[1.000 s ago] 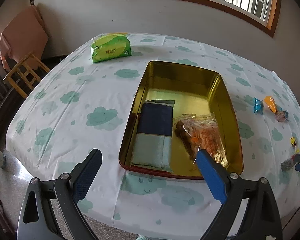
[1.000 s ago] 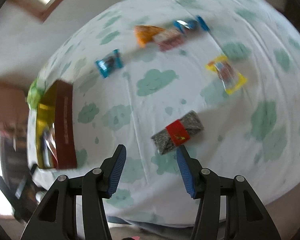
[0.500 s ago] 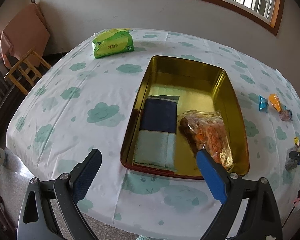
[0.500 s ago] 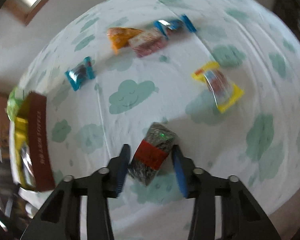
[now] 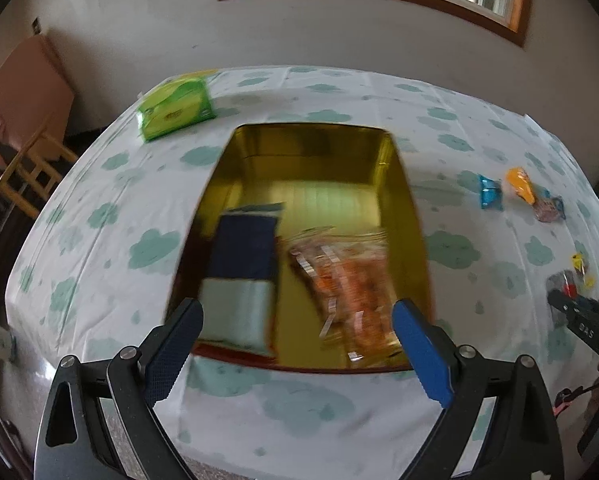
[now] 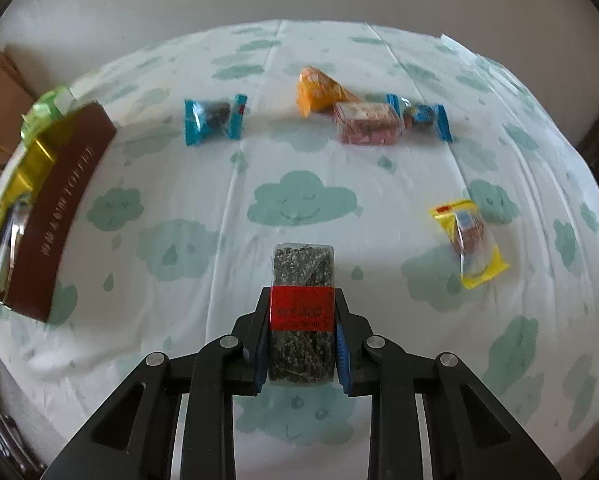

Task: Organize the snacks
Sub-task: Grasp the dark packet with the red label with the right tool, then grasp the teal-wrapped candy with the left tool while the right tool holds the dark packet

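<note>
My right gripper is shut on a dark speckled snack bar with a red band, which lies on the cloud-print tablecloth. A gold tin with a dark red outside sits mid-table. Inside it lie a blue and pale green packet and a clear bag of orange snacks. My left gripper hangs open above the tin's near edge, nothing between its fingers. The right gripper also shows at the right edge of the left wrist view.
Loose snacks lie beyond the bar: two blue-wrapped ones, an orange packet, a pink one, a yellow one. A green tissue pack sits at the table's far left. A wooden chair stands left of the table.
My right gripper rolled upright, came down over the dark bar and closed its jaws on it. The left gripper drifted sideways over the tin, still open.
</note>
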`<state>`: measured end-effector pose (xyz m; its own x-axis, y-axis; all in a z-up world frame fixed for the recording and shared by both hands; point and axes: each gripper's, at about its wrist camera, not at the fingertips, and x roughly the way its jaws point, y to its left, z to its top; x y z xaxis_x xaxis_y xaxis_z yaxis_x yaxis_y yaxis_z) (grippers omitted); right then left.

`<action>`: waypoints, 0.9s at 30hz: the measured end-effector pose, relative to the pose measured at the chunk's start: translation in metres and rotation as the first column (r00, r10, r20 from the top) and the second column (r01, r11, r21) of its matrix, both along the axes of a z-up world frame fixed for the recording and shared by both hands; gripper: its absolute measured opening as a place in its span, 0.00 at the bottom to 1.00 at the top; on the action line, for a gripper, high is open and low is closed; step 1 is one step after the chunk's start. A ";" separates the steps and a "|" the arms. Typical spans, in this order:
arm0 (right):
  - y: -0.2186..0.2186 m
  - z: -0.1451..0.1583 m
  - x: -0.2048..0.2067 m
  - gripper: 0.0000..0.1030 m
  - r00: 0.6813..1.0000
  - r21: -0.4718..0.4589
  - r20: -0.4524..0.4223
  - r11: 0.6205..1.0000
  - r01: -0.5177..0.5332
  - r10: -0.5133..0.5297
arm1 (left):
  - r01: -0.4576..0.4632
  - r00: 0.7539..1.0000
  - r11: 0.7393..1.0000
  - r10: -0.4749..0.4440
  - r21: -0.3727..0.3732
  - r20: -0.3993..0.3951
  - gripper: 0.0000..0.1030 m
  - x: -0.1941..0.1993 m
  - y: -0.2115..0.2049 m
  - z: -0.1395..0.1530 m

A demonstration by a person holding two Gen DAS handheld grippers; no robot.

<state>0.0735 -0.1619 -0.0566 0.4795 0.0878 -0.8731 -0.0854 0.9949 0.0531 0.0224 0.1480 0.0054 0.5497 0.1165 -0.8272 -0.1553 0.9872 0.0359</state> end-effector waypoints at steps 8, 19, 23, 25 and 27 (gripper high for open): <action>-0.020 -0.002 0.028 0.26 0.994 0.033 0.108 0.999 0.002 -0.006 | 0.091 0.996 0.996 -0.091 -0.008 0.018 0.91 0.020 -0.048 0.001; -0.041 -0.009 0.060 0.26 0.982 -0.067 0.186 0.997 -0.025 0.037 | 0.169 0.984 0.986 -0.168 -0.009 0.064 0.91 0.066 -0.114 -0.002; -0.052 -0.009 0.070 0.26 0.979 -0.097 0.197 0.995 -0.028 0.047 | 0.182 0.981 0.983 -0.182 0.007 0.064 0.91 0.086 -0.134 -0.012; -0.056 -0.010 0.074 0.26 0.979 -0.104 0.197 0.994 -0.028 0.048 | 0.188 0.981 0.982 -0.189 0.014 0.049 0.91 0.093 -0.141 -0.018; -0.059 -0.010 0.077 0.26 0.978 -0.127 0.201 0.992 -0.026 0.051 | 0.196 0.980 0.980 -0.197 0.027 0.032 0.91 0.100 -0.149 -0.025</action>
